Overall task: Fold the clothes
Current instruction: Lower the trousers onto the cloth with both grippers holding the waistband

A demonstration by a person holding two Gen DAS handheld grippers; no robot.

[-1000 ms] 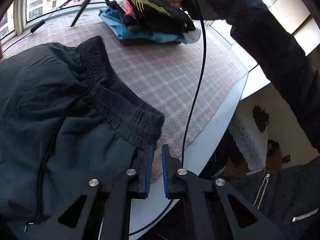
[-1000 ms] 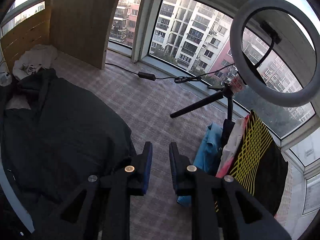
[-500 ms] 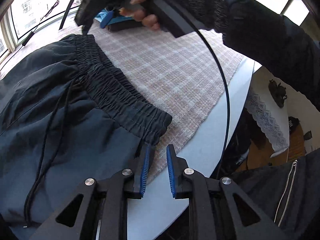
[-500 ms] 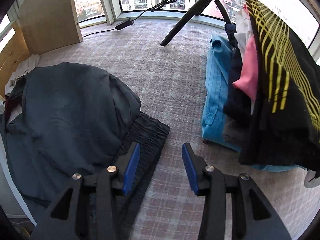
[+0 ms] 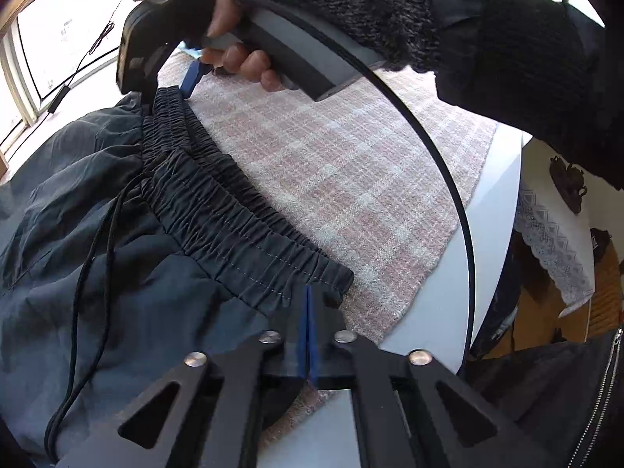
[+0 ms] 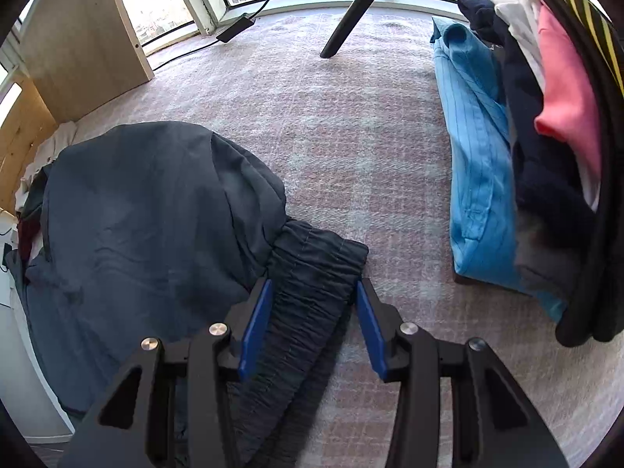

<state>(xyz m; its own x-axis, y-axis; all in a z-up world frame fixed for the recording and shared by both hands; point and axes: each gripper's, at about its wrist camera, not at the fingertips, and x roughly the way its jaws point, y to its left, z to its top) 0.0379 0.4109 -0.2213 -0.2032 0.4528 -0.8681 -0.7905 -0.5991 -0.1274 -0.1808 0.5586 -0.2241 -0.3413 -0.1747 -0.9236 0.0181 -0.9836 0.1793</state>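
Left tool [image 5: 308,304] clamped tight on near corner of waistband [image 5: 241,226], bottom centre of left view. Right tool [image 6: 312,292] gaping, straddling far end of waistband, pads clear of fabric; right hand [image 5: 238,58] on handle, top of left view. Dark trousers [image 6: 136,210] spread over checked cloth [image 6: 331,156] on desk [image 5: 495,241], left of frame. Folded stack [image 6: 507,156] at right edge.
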